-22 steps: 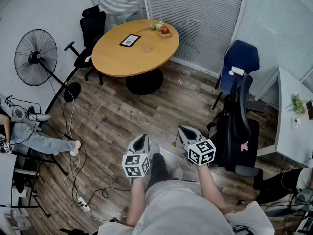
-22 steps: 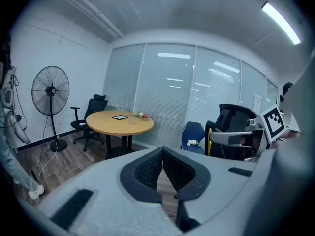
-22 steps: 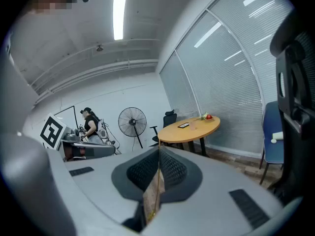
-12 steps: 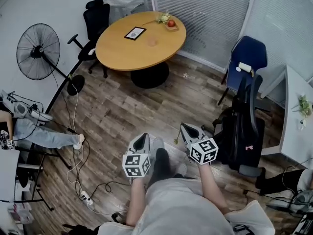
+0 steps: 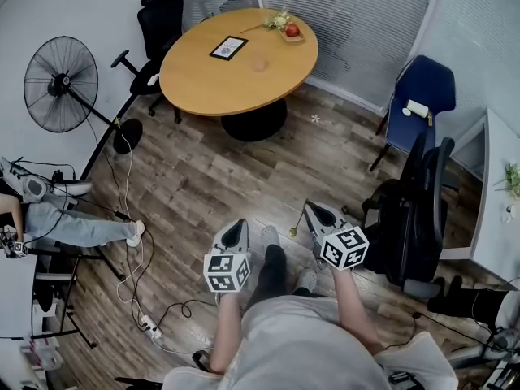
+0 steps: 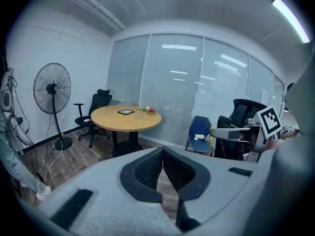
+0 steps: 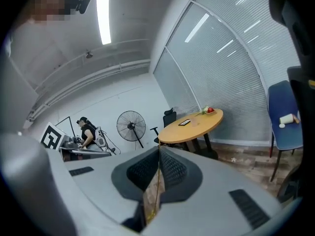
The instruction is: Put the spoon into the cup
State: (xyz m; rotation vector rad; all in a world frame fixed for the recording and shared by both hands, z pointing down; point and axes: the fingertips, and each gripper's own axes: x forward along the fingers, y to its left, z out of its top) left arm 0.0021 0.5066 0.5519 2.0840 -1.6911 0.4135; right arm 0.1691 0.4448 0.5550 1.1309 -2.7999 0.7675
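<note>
I stand on the wooden floor, a few steps from the round table (image 5: 203, 88). A small translucent cup (image 5: 258, 62) sits on it; in the left gripper view the cup (image 6: 140, 115) is a tiny shape on the tabletop. My right gripper (image 5: 309, 208) is shut on a thin golden spoon (image 5: 292, 229), which hangs down from the jaws toward the floor. Its handle shows as a gold line between the pads in the right gripper view (image 7: 156, 191). My left gripper (image 5: 236, 226) is held in front of my body, shut with nothing in it.
On the table lie a dark framed tablet (image 5: 228, 48) and a tray with an apple (image 5: 292, 30). A standing fan (image 5: 60, 84), black office chairs (image 5: 159, 24), a blue chair (image 5: 421, 97) and a black chair (image 5: 416, 214) ring the floor. Cables and a power strip (image 5: 149, 325) trail at left.
The head view has swung: the table and the blue chair have shifted right and up in the picture. Both grippers stay in front of the body, the right one slightly further right.
</note>
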